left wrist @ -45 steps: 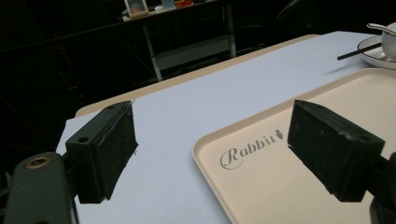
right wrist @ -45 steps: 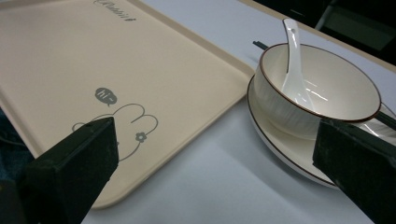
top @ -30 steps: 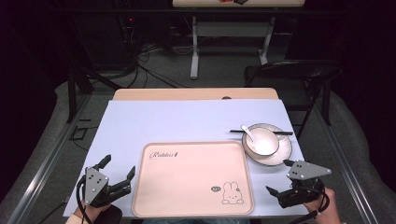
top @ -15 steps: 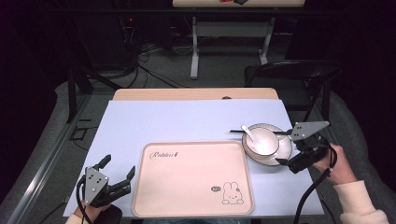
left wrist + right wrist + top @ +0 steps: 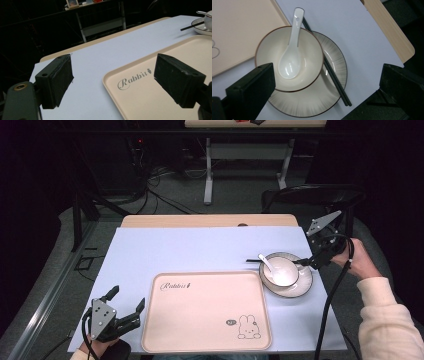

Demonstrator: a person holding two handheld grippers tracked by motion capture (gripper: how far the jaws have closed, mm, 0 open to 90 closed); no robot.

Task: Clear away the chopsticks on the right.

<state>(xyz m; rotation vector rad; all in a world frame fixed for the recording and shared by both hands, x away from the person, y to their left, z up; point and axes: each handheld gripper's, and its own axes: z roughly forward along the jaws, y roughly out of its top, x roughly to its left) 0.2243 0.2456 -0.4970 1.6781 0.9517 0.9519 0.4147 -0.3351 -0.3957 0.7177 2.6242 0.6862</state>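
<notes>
My right tool (image 5: 327,82) hangs with its jaws wide apart over the bowl (image 5: 289,58), which sits on the plate (image 5: 329,100) right of the tray (image 5: 206,312). A spoon (image 5: 290,57) lies in the bowl, chopsticks (image 5: 332,77) across the plate. My left tool (image 5: 112,82) gapes too, low by the tray's near-left corner.

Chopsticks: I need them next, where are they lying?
In the high view, the chopsticks lie across the plate at the table's right, behind the bowl, just right of the tray.

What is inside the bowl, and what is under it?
Inside the bowl lies a white spoon, its handle over the rim. Under it sits a plate, with black chopsticks across the plate beside the bowl. The plate's middle is covered.
</notes>
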